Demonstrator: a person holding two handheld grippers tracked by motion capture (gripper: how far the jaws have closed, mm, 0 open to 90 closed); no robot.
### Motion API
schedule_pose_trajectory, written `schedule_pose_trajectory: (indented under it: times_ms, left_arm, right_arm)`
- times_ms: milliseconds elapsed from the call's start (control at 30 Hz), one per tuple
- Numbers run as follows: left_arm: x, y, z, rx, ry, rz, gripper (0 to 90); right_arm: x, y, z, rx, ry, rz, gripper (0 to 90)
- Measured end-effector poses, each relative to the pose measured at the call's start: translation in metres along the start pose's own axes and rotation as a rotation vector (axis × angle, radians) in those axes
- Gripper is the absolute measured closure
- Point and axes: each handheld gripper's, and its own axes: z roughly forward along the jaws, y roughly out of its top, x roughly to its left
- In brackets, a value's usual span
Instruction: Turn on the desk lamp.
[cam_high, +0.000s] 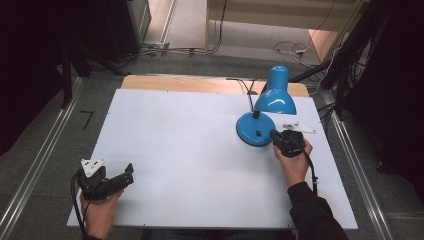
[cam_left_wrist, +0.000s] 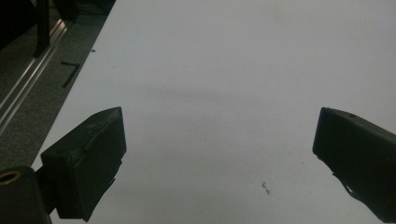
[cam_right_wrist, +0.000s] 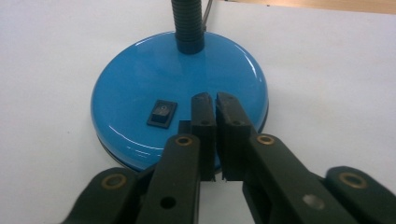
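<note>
- Right gripper view puts us up close: the right gripper has its fingers pressed together on nothing, tips over the near edge of the blue lamp base, just beside the black rocker switch — a detail tiny in the high view.
- Left gripper view: fingers spread wide over bare white table.
- High view: left gripper near the table's front-left corner, well apart from the lamp; right hand reaches forward, and the lamp's shade tilts down above the base.
</note>
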Motion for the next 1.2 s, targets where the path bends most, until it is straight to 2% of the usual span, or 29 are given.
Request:
schedule_pose_trajectory:
  times_ms: [100,367,800,1200]
  left_arm:
    - [0.0,0.0,0.0,0.0,0.0,0.0,3.2]
    - [0.0,0.0,0.0,0.0,-0.002,-0.001,3.3]
    - [0.0,0.0,0.0,0.002,-0.004,-0.002,3.3]
    - [0.001,0.0,0.001,0.002,-0.004,-0.003,3.3]
  right_arm:
    - [0.002,0.001,0.002,-0.002,0.012,-0.003,87.4]
    - [0.009,0.002,0.009,0.002,0.023,-0.025,87.9]
    - [0.016,0.004,0.022,0.01,0.051,-0.022,88.0]
    - [0.017,0.005,0.026,0.01,0.047,-0.023,87.9]
